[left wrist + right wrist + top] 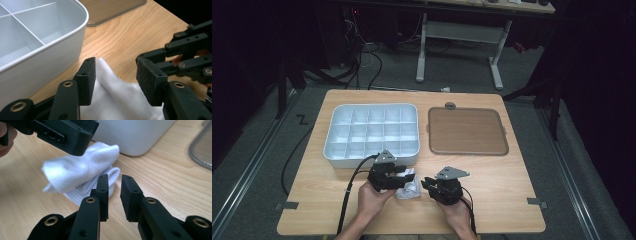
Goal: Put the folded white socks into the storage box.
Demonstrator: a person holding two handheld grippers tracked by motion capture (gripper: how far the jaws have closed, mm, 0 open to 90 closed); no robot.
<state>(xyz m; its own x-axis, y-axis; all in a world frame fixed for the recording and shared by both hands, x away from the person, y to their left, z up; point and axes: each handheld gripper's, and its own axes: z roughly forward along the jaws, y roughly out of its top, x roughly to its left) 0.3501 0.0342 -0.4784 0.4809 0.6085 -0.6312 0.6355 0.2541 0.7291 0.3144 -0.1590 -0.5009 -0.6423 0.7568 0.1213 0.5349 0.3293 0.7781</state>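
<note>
A white sock (408, 186) lies bunched and folded on the wooden table near its front edge, between my two grippers. My left gripper (404, 173) hovers just over its left side; in the left gripper view its jaws (116, 77) stand wide apart above the sock (112, 97), gripping nothing. My right gripper (426, 183) sits at the sock's right. Its jaws (115, 192) are close together with a narrow gap and nothing in it, just short of the ribbed cuff of the sock (82, 170).
A white divided tray (328, 145) with several empty compartments stands behind the grippers. Right of it lies a brown lid (467, 131). Bare wood (512, 190) stretches to the right. Beyond the table are cables and a desk frame.
</note>
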